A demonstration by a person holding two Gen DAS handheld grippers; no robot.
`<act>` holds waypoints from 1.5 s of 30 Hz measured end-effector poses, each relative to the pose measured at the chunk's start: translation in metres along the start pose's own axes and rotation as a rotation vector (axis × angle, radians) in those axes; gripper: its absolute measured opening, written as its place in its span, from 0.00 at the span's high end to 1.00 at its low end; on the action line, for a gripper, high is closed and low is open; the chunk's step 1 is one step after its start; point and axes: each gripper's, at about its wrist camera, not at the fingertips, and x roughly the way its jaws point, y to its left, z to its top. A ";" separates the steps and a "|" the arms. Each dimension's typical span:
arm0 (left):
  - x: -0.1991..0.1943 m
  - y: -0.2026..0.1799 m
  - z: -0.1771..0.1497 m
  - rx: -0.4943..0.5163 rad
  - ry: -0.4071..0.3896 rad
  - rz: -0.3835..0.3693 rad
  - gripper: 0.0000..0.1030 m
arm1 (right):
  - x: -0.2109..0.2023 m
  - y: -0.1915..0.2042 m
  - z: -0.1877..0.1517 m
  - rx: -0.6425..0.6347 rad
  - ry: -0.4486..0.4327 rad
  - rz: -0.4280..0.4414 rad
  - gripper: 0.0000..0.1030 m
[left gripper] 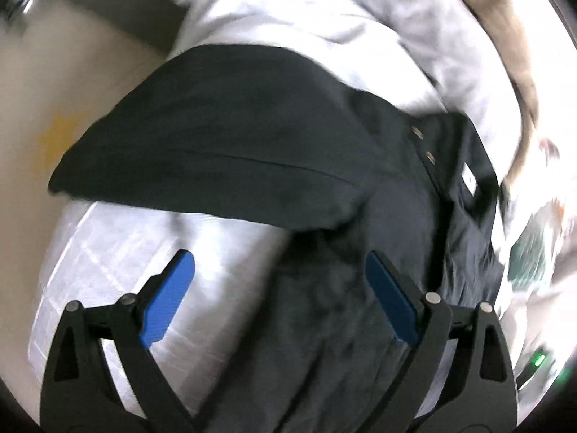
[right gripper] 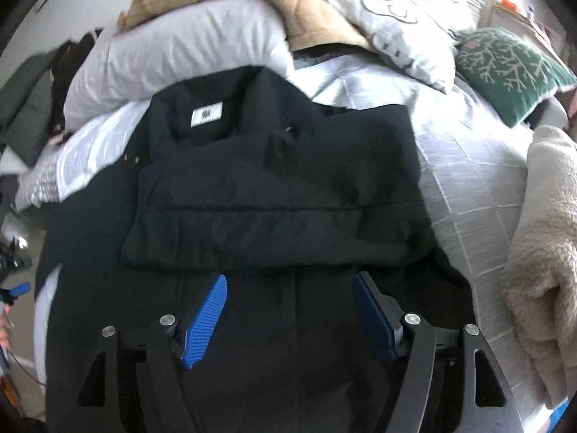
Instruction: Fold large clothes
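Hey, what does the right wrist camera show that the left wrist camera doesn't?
Only the right wrist view shows the green cushion with a white branch pattern, the fluffy cream blanket, the tan quilted blanket heaped on the pillows, and the right gripper, open above the coat.

Only the left wrist view shows the left gripper, open, and the beige floor beside the bed.

Both show the black padded coat with a white neck label, one part folded across it, lying on the grey checked bedspread.
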 end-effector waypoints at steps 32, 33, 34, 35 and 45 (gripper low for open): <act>-0.068 -0.025 0.027 -0.041 -0.653 -0.163 0.89 | 0.014 0.009 0.001 -0.006 0.024 -0.038 0.28; -0.076 -0.043 0.021 0.038 -0.667 -0.177 0.90 | 0.013 0.007 0.001 0.001 0.022 -0.035 0.28; -0.082 -0.066 0.012 0.132 -0.674 -0.192 0.90 | 0.012 0.006 0.002 0.009 0.019 -0.031 0.28; -0.084 -0.083 0.004 0.200 -0.674 -0.198 0.90 | 0.011 0.005 0.002 0.015 0.017 -0.028 0.28; 0.030 -0.205 -0.098 0.842 -0.211 -0.149 0.73 | 0.006 0.004 -0.002 0.018 0.016 -0.032 0.28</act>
